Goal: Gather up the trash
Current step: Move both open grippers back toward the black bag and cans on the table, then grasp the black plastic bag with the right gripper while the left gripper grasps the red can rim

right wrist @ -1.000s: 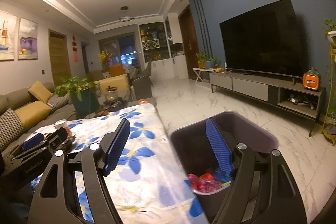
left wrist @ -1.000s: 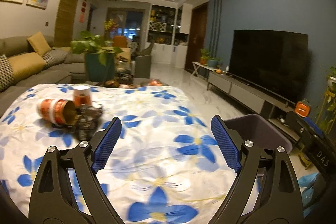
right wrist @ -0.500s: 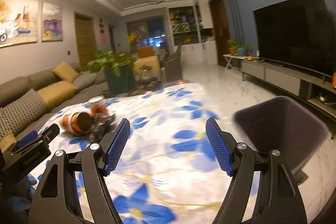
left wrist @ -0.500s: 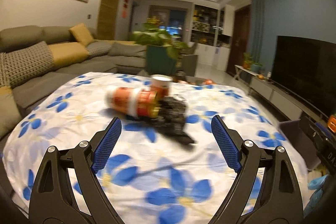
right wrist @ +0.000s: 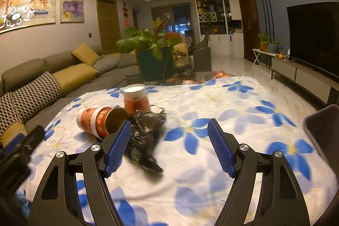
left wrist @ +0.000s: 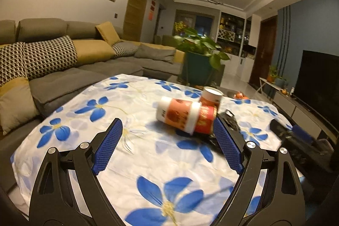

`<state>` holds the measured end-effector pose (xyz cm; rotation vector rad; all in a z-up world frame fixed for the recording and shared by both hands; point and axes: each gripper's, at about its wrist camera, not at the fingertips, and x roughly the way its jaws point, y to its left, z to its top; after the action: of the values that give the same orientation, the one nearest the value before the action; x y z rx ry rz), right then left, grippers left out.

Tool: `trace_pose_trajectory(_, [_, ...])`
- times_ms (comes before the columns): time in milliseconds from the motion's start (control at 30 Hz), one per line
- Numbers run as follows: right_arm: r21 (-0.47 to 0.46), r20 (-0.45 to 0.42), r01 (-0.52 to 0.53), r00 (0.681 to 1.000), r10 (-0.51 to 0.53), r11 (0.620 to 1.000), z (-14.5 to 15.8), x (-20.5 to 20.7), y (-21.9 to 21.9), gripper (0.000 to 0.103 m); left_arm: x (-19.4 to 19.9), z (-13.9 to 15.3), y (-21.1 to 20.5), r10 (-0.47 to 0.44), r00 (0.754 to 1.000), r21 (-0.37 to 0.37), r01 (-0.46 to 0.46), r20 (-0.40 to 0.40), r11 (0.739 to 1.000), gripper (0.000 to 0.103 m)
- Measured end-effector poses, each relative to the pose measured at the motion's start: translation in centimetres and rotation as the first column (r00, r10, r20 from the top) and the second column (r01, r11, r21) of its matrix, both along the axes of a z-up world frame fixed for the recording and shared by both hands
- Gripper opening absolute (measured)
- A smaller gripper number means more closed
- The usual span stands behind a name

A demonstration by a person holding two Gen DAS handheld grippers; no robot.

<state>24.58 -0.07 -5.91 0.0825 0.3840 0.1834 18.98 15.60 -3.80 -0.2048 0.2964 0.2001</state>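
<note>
The tipped orange cup (left wrist: pixel 186 118) lies mid-table beside the crumpled black bag (right wrist: pixel 144 137), an upright cup (right wrist: pixel 135 99) at its 1 o'clock. Both now loom nearer than half a second ago. Left gripper (left wrist: pixel 167 145) and right gripper (right wrist: pixel 167 145) gape wide, empty.

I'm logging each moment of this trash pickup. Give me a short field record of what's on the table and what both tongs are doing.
surface: table under a floral cloth
trash 1: tipped cup, lying on its side, open mouth toward the right wrist camera
trash 2: upright cup, just behind the tipped one
trash 3: crumpled black bag, beside the tipped cup's mouth
bin: dark bin, at the table's right edge
left tongs: open, empty, aimed at the cups
right tongs: open, empty, near the bag
</note>
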Motion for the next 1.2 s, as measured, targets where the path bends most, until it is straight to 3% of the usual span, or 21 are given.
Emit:
trace_pose_trajectory(333, [-0.026, -0.107, -0.031, 0.994, 0.028, 0.999, -1.9, 4.4, 3.0, 0.072, 1.8, 0.1, 1.5, 0.012, 1.0, 0.002, -0.012, 0.012, 1.0, 0.086])
trace_pose_trajectory(500, [-0.062, -0.176, -0.05, 0.984, 0.038, 0.997, -2.9, 5.7, 3.9, 0.063, 2.2, -0.3, 1.4, 0.008, 1.0, 0.003, -0.008, 0.01, 1.0, 0.086])
trace_pose_trajectory(700, [-0.084, -0.217, -0.075, 0.975, 0.055, 0.994, -3.6, 6.4, 4.6, 0.062, 2.3, -0.5, 1.4, 0.01, 1.0, -0.006, -0.01, 0.0, 1.0, 0.086])
trace_pose_trajectory(733, [-0.09, -0.227, -0.086, 0.972, 0.063, 0.992, -3.7, 6.4, 4.8, 0.061, 2.3, -0.5, 1.4, 0.01, 1.0, -0.005, -0.01, -0.001, 1.0, 0.086])
trace_pose_trajectory(800, [-0.097, -0.251, -0.107, 0.965, 0.079, 0.99, -4.0, 6.7, 5.1, 0.046, 2.2, -0.5, 1.3, 0.006, 1.0, -0.004, -0.006, -0.002, 1.0, 0.086])
trace_pose_trajectory(900, [-0.078, -0.262, -0.123, 0.96, 0.099, 0.989, -4.0, 6.7, 5.0, 0.034, 2.1, -0.4, 1.1, 0.005, 1.0, 0.001, -0.005, -0.005, 1.0, 0.086])
trace_pose_trajectory(1200, [0.092, -0.199, -0.034, 0.979, 0.052, 0.995, -2.5, 3.7, -0.3, 0.03, 3.8, -0.7, -1.5, -0.061, 0.997, 0.0, 0.062, -0.042, 0.998, 0.086])
